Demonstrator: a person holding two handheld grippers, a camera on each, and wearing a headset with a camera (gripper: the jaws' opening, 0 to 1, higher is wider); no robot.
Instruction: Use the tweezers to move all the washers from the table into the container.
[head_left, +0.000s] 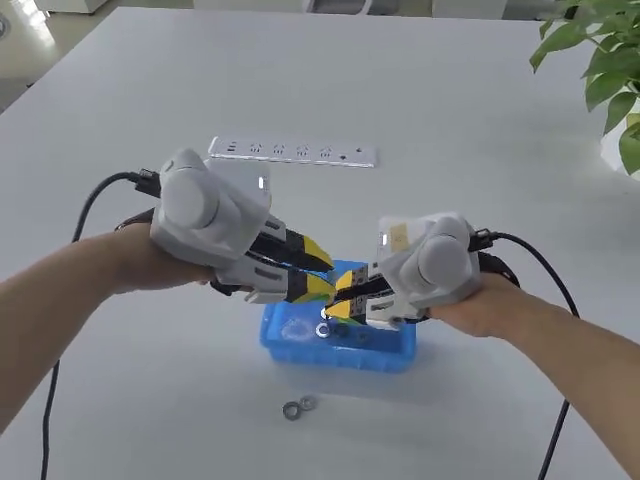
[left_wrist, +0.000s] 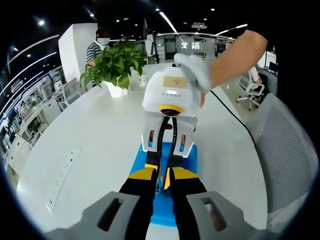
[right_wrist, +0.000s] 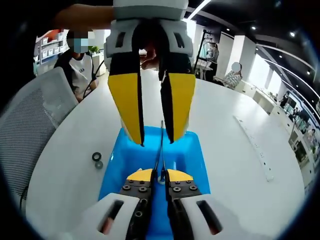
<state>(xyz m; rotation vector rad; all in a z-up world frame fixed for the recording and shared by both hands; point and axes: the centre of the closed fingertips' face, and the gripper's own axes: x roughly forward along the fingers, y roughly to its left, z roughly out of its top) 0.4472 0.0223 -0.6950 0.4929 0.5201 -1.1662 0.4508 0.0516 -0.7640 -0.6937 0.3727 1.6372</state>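
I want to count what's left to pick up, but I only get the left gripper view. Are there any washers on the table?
Observer: Yes. The head view shows two washers on the table, on the person's side of the blue container.
Operator: Are they touching the box?
Observer: No. They touch each other but lie apart from it.
Operator: Who has the tweezers?
Observer: The right gripper. Its own view shows its jaws shut on the thin tweezers, which point forward over the container.
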